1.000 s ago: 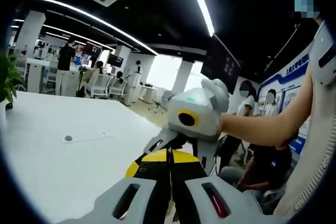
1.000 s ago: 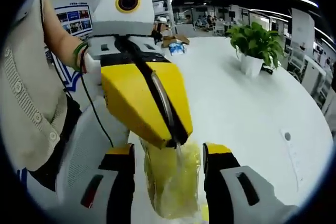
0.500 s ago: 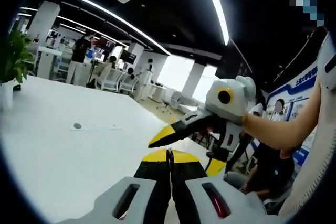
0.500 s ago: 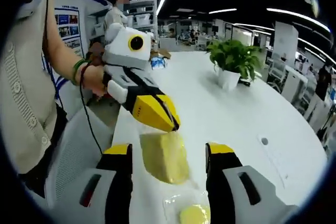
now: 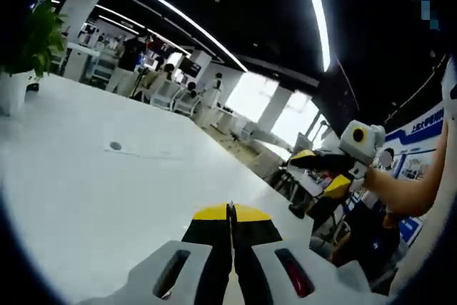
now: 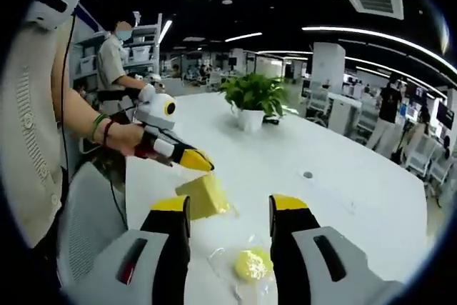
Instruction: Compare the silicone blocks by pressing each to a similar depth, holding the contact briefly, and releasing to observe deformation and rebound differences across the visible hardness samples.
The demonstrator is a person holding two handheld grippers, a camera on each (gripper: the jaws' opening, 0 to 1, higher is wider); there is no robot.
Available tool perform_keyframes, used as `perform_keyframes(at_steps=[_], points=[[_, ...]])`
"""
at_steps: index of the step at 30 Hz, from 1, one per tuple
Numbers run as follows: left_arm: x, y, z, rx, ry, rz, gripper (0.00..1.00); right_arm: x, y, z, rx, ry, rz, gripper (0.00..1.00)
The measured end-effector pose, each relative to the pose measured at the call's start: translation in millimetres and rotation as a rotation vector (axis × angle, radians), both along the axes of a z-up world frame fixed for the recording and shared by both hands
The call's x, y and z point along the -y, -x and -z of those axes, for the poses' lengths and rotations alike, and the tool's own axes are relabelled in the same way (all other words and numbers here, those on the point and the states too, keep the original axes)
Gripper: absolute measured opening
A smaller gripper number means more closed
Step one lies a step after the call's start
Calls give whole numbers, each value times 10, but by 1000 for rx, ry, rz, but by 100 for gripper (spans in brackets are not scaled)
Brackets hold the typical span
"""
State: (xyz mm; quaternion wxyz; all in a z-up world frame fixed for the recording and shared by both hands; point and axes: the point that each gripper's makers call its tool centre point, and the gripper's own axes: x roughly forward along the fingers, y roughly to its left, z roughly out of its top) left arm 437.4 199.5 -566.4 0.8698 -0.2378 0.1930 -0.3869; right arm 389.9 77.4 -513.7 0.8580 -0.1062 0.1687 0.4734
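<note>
A yellow silicone block lies on the white table, just beyond the tips of my right gripper, which stands open with nothing between its jaws. Closer in, between those jaws, sits a small round yellow sample in clear wrap. My left gripper comes in from the left in a hand, shut, its yellow tip just above the block's far corner. In the left gripper view my left gripper is shut and empty over the table. At the right of that view my right gripper hangs open.
A potted plant stands further back on the table, with a small round port to its right. A grey chair sits at the table's left edge. People stand and sit in the office behind.
The left gripper has lifted off the yellow block, which went from squashed to a firm wedge. Both grippers have drawn back and apart, and the round sample has come into view.
</note>
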Motion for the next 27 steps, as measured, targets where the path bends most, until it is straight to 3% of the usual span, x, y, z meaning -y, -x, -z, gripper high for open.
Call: perform_keyframes(at_steps=[3,11,13,27], points=[[-57,-66,116,-27,14,-24,0,107,61,53,-8,-3,34,37],[-135,-267,410,-104,61,-82,0,302,231,305,-104,-1,119,41],[-195,-349,485,-139,100,-112,0,330,257,360,-123,4,131,40],[-610,-612,968,-215,60,-240,0,465,237,535,-174,32,174,37]])
